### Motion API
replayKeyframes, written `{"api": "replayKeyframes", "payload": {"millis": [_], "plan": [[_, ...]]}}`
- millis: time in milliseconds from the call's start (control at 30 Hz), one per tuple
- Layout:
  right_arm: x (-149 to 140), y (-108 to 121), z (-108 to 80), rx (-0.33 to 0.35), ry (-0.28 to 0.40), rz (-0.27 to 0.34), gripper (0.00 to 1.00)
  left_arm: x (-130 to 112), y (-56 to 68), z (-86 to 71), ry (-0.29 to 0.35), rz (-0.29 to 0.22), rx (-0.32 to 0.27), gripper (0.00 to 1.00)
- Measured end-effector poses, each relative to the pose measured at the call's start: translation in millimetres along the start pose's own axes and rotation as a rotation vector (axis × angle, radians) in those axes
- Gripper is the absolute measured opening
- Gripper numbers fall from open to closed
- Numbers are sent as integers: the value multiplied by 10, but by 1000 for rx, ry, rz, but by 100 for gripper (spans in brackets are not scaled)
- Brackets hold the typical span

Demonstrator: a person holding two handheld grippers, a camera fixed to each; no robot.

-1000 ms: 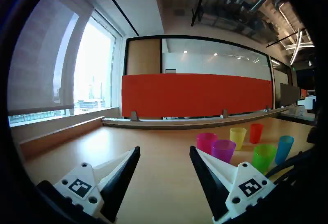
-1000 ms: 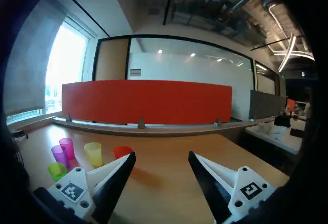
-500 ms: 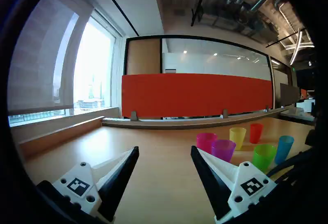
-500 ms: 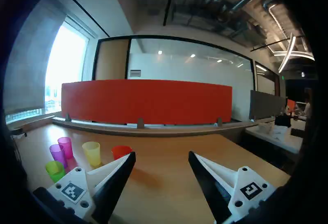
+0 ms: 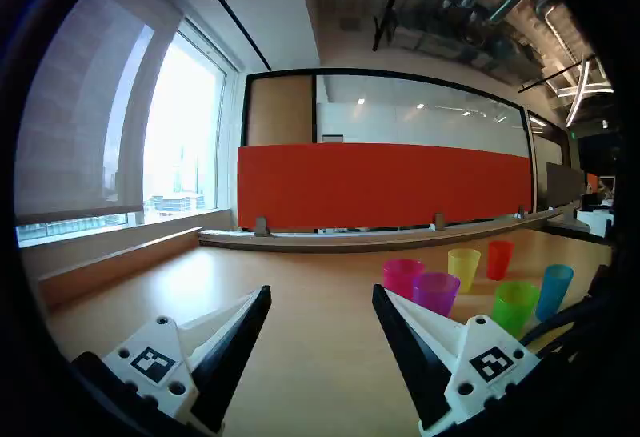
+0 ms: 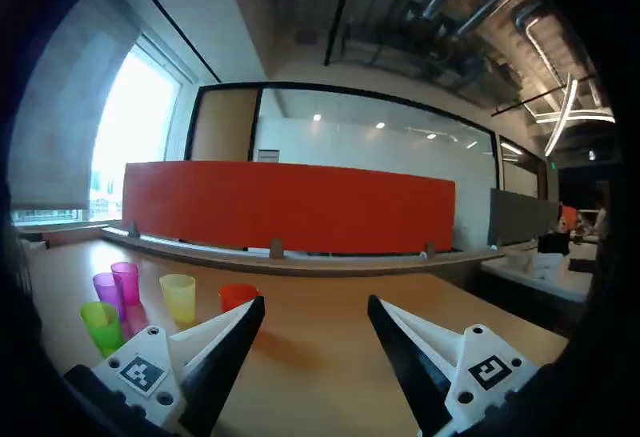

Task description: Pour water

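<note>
Several small plastic cups stand together on a wooden table (image 5: 320, 333). In the left gripper view they sit to the right: pink (image 5: 402, 275), purple (image 5: 436, 293), yellow (image 5: 464, 268), red (image 5: 500, 259), green (image 5: 514, 306) and blue (image 5: 554, 290). My left gripper (image 5: 320, 305) is open, low over the table, left of the cups, holding nothing. In the right gripper view the green cup (image 6: 102, 325), purple cup (image 6: 106, 291), pink cup (image 6: 126, 281), yellow cup (image 6: 178, 297) and red cup (image 6: 238, 296) stand at the left. My right gripper (image 6: 314, 309) is open and holds nothing; its left finger partly hides the red cup.
An orange partition panel (image 5: 384, 185) runs along the far edge of the table, with a glass wall behind it. A large window (image 5: 180, 149) and a sill lie to the left. Another desk with objects (image 6: 552, 257) stands at the far right. Dark cables (image 5: 576, 317) pass near the blue cup.
The right gripper's view has tilted slightly upward and shifted, so the cups sit a little further left and lower. The left gripper has barely moved. Both stay open.
</note>
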State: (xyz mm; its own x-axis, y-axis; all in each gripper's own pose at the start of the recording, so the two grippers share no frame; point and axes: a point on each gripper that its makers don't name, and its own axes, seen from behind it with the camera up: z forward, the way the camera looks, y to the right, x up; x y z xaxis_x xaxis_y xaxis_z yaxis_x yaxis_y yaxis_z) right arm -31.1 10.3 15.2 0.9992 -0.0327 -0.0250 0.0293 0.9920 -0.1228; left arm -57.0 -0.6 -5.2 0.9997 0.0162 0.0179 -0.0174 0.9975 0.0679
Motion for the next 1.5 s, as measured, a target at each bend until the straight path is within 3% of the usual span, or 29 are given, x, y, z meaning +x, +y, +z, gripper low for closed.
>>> {"api": "replayKeyframes", "payload": {"millis": [500, 1067, 1300, 1500], "plan": [[-209, 15, -48, 36, -18, 51, 100, -2, -1, -6, 0, 0, 0, 93], [-334, 95, 10, 1, -64, 41, 100, -1, 2, -4, 0, 0, 0, 94], [-335, 58, -21, 29, -68, 71, 100, 0, 0, -5, 0, 0, 0, 94], [-387, 37, -30, 28, -82, 57, 100, -10, -8, -8, 0, 0, 2, 94]]}}
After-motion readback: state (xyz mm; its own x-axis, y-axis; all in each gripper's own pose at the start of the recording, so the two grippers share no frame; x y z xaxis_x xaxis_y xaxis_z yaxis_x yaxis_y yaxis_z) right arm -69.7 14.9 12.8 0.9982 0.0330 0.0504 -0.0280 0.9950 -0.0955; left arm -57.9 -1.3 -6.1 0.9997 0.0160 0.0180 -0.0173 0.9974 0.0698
